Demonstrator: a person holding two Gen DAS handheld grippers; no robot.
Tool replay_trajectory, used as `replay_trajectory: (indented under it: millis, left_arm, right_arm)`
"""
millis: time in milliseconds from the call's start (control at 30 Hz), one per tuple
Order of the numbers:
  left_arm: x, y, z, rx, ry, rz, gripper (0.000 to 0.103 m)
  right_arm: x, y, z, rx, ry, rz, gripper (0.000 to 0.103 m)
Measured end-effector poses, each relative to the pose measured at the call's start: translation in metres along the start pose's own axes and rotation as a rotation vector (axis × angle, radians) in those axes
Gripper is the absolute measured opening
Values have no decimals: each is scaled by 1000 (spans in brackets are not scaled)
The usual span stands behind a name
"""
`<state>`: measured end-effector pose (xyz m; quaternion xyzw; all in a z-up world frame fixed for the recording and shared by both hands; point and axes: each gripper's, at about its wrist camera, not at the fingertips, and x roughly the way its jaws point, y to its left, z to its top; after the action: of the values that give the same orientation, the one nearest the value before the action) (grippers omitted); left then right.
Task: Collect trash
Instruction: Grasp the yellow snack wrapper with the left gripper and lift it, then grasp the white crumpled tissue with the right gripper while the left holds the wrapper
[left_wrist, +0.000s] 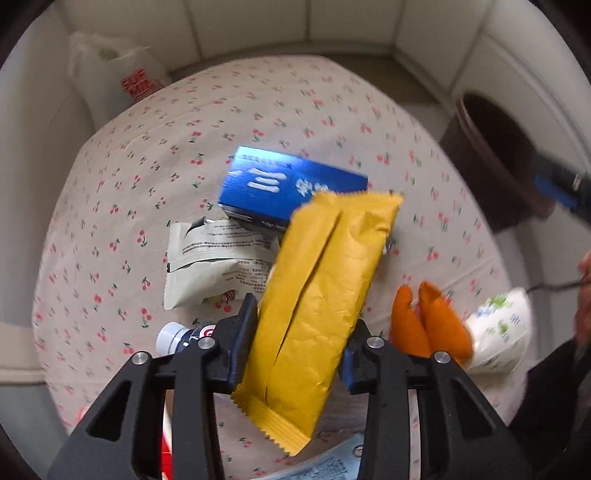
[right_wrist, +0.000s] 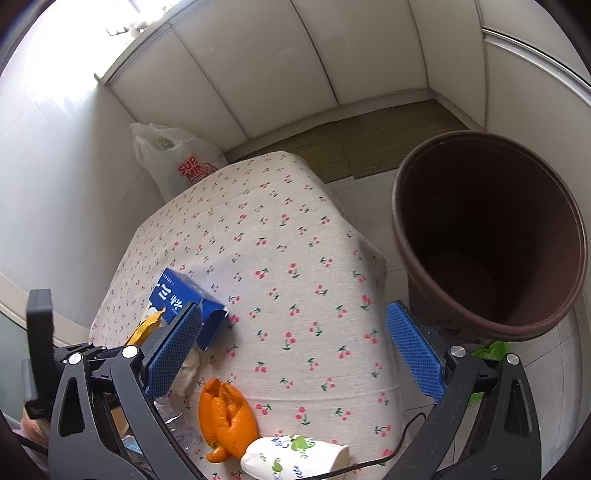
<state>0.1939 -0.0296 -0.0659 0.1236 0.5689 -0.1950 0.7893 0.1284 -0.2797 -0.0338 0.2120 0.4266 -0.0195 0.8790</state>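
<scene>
My left gripper (left_wrist: 295, 343) is shut on a yellow snack wrapper (left_wrist: 325, 280) and holds it above the cherry-print tablecloth (left_wrist: 258, 110). Under it lie a blue carton (left_wrist: 280, 184), a white wrapper (left_wrist: 214, 258) and a small tube (left_wrist: 173, 336). Orange peel (left_wrist: 424, 321) and a crushed paper cup (left_wrist: 498, 328) lie to the right. My right gripper (right_wrist: 295, 347) is open and empty above the cloth (right_wrist: 295, 240), with the peel (right_wrist: 225, 417), the cup (right_wrist: 291, 458) and the blue carton (right_wrist: 181, 299) near it. The brown bin (right_wrist: 487, 229) stands right of the table.
A white plastic bag (right_wrist: 173, 158) stands on the floor behind the table's far left corner; it also shows in the left wrist view (left_wrist: 118, 74). White cabinet walls enclose the space. Green scrap (right_wrist: 491, 350) lies on the floor by the bin. A cable (right_wrist: 406, 432) crosses the table's near edge.
</scene>
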Motion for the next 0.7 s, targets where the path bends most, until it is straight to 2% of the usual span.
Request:
replay_trajectory:
  millis: [33,167,367,433,533,567,633,700]
  left_arm:
    - [-4,7,-2,-49,-33,-36,24]
    - [-20,27,-15,-205,-135,-168,11]
    - [-55,68,-42,-398,-303,-329,9]
    - [-72,92,-57,-475,-377,-392,9]
    - [-96,131,-80,-576,-524,-501,9]
    - [-101,138,-85,-589,-548,-513,9]
    - [-111,156,-96,-616,-599,-540,9]
    - [-116,166,-102,-622,-625,-546,9]
  right_arm:
    - [1,6,-1,-23,-4,-2,96]
    - [1,31,-9,-150,-42,-18,96]
    - [10,69,-31,-326,1,42,96]
    - [19,85,-40,-375,70,66,95]
    - [31,105,-49,-366,190,126,90]
    - [34,109,-51,-352,217,135,88]
    - [48,119,-55,-267,311,150,83]
    - [65,121,-56,-113,417,190,78]
